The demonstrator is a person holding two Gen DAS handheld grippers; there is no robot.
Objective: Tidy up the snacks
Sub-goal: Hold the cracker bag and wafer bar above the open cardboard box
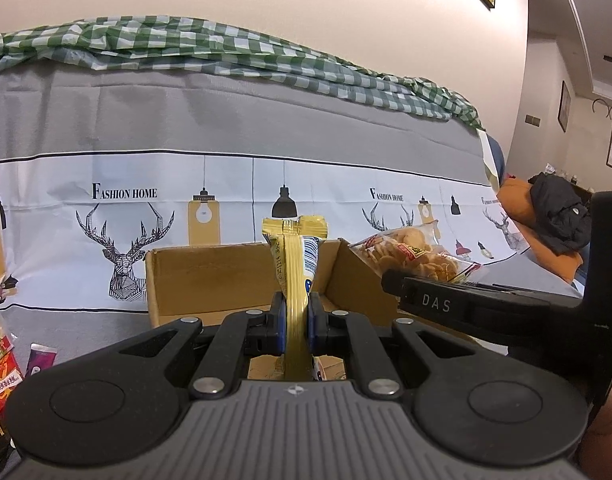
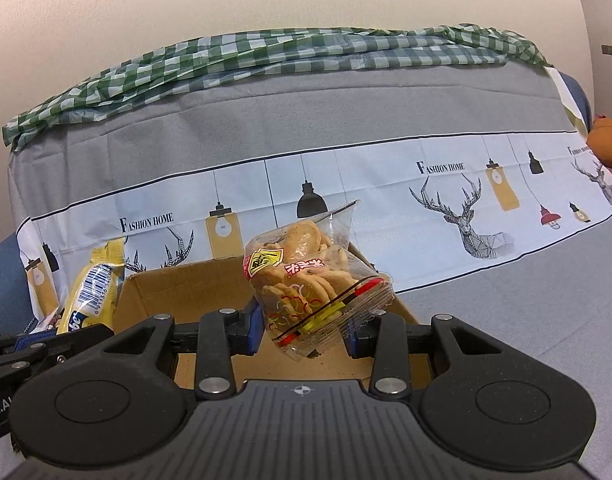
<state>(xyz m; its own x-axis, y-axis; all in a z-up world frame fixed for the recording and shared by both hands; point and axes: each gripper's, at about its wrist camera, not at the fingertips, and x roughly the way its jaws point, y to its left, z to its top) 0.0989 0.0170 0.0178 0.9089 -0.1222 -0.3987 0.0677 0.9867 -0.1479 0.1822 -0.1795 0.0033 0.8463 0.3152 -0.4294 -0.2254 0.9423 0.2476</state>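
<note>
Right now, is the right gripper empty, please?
No, the right gripper is shut on a clear cookie bag, held above the cardboard box.

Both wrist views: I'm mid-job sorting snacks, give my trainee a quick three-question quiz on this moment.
1. True or false: the left gripper is shut on the yellow packet.
2. What does the right gripper hold? A) red pouch B) biscuit bag C) nothing
3. Fill in: both snacks hang over the open cardboard ____.

Key:
1. True; the packet stands upright between the pads.
2. B; a clear bag of round biscuits.
3. Box.
</note>
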